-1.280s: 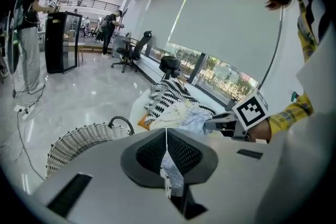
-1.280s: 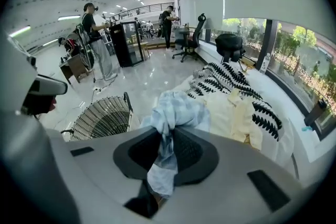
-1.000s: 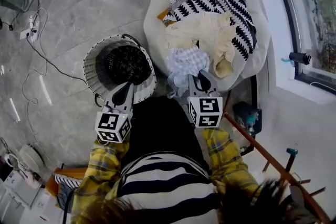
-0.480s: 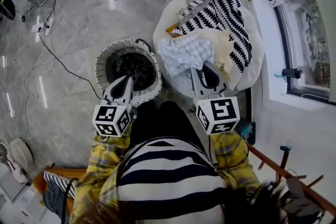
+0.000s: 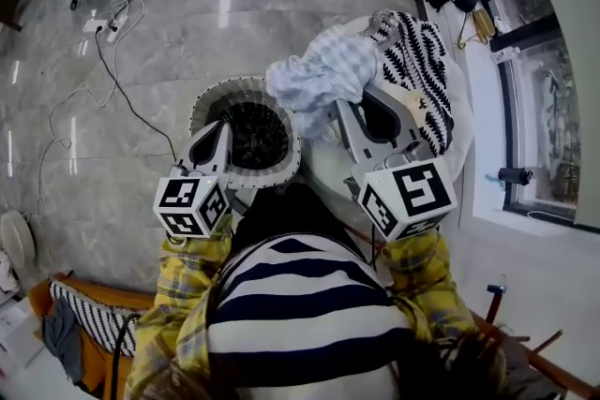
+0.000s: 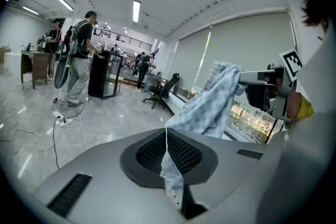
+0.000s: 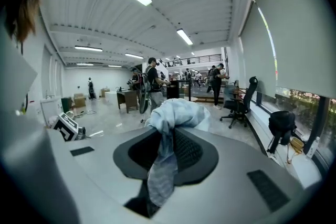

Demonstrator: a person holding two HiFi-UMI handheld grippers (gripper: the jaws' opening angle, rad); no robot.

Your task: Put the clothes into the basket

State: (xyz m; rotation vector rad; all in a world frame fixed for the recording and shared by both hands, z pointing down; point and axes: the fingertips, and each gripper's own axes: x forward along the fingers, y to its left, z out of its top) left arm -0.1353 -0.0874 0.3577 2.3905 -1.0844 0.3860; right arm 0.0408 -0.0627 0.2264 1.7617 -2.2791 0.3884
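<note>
The checked garment has been raised clear of the white round surface. A second ago it lay bunched at the front of the pile there. Now it hangs in the air at about 2 o'clock from the basket, with its left edge already over the rim.

In the right gripper view, a thick fold of the garment is seen clamped between the fingers of the right gripper. These fingers are held narrow, with cloth spilling out in front and behind.

A thin edge of the same cloth is pinched in the left gripper. Its fingers are almost together (only a strip shows between them). From there the cloth runs up and across to the other gripper.

In the head view both grippers have been lifted since a second ago. The left gripper is held over the basket's 7 o'clock rim, and the right gripper at 3 o'clock of the basket.

The patterned garment is left on the surface at 1 o'clock from the person.

The pick-up is therefore judged done. What remains for this piece is to carry it towards 9 o'clock and release it over the dark opening. At least one more piece is still to be fetched afterwards.
</note>
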